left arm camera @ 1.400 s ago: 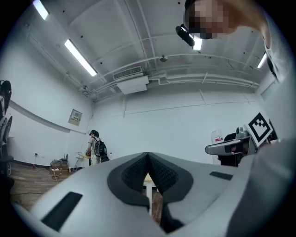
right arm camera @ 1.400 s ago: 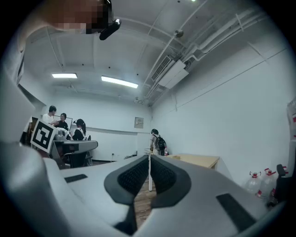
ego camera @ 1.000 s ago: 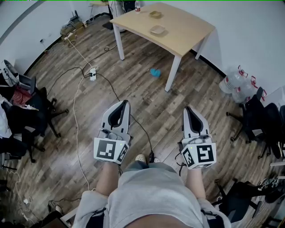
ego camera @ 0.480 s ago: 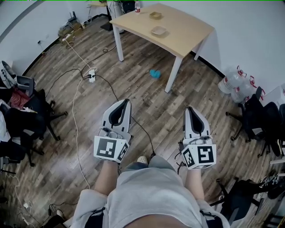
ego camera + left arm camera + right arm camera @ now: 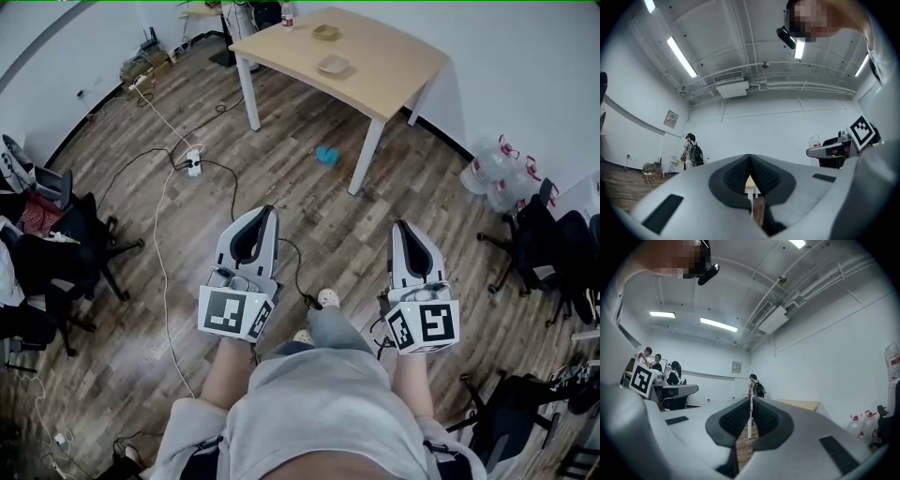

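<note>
Both grippers are held out in front of the person, above a wooden floor [image 5: 187,281], and neither touches anything. In the head view my left gripper [image 5: 260,214] points forward with its jaws together and nothing between them. My right gripper [image 5: 404,228] is the same, shut and empty. In the left gripper view the dark pads [image 5: 740,172] meet along a thin line, and in the right gripper view the pads [image 5: 737,417] meet likewise. A light wooden table [image 5: 375,70] stands ahead, about a step or two away, with a plate [image 5: 332,65] and a small bowl [image 5: 325,31] on it.
A blue object [image 5: 325,155] lies on the floor by a table leg. A white cable and power strip [image 5: 194,159] run along the left. Office chairs [image 5: 56,239] stand left and right [image 5: 544,244]. Water bottles [image 5: 495,183] sit by the wall. A person with a backpack [image 5: 692,151] stands far off.
The person has stepped forward: a foot now shows on the floor between the grippers. Both grippers stay shut and hold their pose, slightly nearer the table.
</note>
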A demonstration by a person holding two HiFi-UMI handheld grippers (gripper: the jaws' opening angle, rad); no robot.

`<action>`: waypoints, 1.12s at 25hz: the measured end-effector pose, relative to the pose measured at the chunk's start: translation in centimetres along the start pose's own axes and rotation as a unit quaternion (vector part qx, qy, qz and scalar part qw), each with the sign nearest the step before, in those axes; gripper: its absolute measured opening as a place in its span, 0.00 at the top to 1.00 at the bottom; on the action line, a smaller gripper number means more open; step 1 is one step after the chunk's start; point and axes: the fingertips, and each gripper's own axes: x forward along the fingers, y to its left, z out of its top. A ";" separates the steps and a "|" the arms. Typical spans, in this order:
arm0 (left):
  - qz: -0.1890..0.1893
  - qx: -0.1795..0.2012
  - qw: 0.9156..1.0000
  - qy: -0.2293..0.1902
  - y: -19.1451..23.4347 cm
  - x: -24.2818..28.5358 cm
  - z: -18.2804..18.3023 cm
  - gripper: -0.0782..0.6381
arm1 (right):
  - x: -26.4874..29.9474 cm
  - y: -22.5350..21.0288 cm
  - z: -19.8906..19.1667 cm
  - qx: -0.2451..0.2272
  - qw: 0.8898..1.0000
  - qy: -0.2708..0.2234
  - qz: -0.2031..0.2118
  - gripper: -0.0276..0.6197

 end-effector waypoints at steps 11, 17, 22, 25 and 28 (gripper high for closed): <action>-0.004 0.005 1.000 0.003 1.6 5.1 -1.0 0.87 | 4.6 -2.8 -0.5 0.005 1.000 -0.004 -0.002 0.92; -0.005 0.014 1.000 0.002 2.4 11.1 -1.6 0.87 | 9.6 -6.7 -0.9 0.008 1.000 -0.003 0.005 0.92; 0.005 0.016 1.000 0.000 3.1 16.2 -2.2 0.87 | 13.7 -10.2 -0.7 0.006 1.000 -0.005 0.017 0.92; 0.013 0.017 1.000 0.001 3.4 19.2 -2.8 0.87 | 16.2 -12.1 -0.8 0.005 1.000 -0.005 0.028 0.92; 0.024 0.018 1.000 0.000 3.5 21.6 -3.3 0.87 | 18.4 -13.9 -1.1 0.007 0.999 -0.007 0.040 0.92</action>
